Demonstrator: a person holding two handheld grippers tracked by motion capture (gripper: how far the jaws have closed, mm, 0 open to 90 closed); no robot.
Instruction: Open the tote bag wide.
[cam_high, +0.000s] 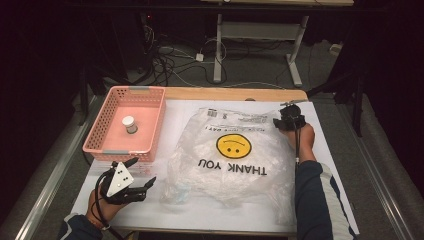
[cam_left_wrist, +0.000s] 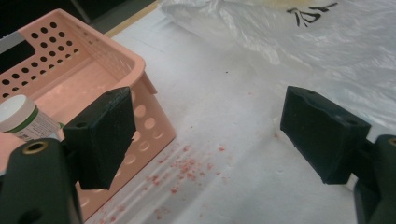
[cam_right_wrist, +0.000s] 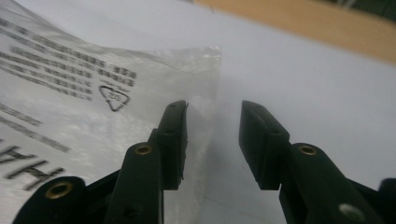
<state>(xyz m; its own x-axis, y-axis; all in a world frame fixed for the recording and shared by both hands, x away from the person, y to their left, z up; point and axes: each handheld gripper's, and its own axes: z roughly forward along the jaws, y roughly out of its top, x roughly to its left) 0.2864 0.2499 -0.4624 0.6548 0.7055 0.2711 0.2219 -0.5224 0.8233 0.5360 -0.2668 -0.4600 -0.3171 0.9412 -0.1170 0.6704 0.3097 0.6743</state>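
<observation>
I am watching the bag lying flat across the white table, with its far right corner sitting between the jaws of my right gripper; the jaws are standing apart, not yet pressing the edge. My left gripper is hanging wide open near the basket, holding nothing. The bag is thin, crinkled, translucent plastic, printed with a yellow smiley and black "THANK YOU" letters. The basket is pink perforated plastic, rectangular, holding a small white-capped jar.
</observation>
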